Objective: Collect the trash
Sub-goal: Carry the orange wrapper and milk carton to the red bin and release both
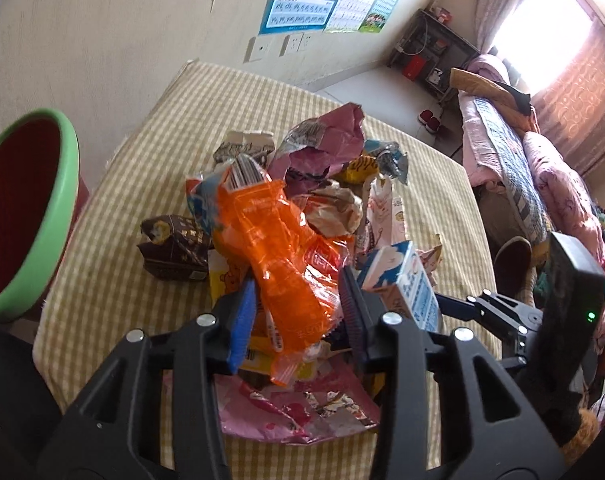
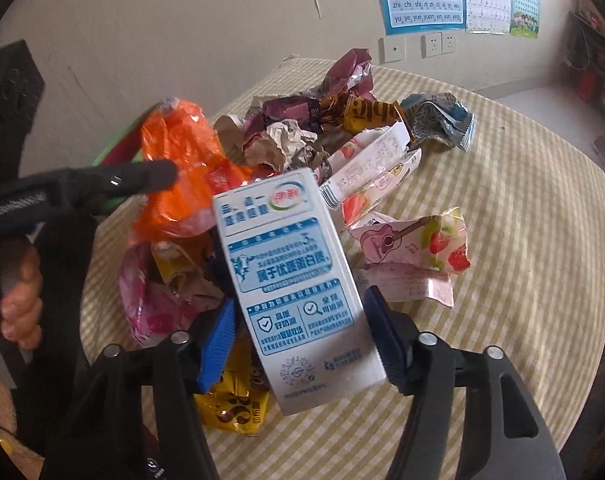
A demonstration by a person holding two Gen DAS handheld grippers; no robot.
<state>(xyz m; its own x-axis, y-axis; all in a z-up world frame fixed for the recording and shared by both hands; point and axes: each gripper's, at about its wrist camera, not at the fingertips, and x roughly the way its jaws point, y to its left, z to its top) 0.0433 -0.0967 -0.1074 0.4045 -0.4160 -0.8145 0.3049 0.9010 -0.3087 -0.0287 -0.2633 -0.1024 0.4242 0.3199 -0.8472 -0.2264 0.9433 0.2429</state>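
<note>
My left gripper (image 1: 298,308) clamps the orange wrapper (image 1: 278,240) beside the milk carton (image 2: 294,280), which my right gripper (image 2: 302,344) grips.

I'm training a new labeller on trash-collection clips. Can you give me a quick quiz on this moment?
1. Which item lies between the fingers of the right gripper?
A. a blue-and-white milk carton
B. a brown box
C. a ball of crumpled paper
2. True or false: the orange wrapper sits between the fingers of the left gripper.
3. What colour is the rim of the bin at the left of the left wrist view?

Key: 1 A; 2 true; 3 green.
</note>
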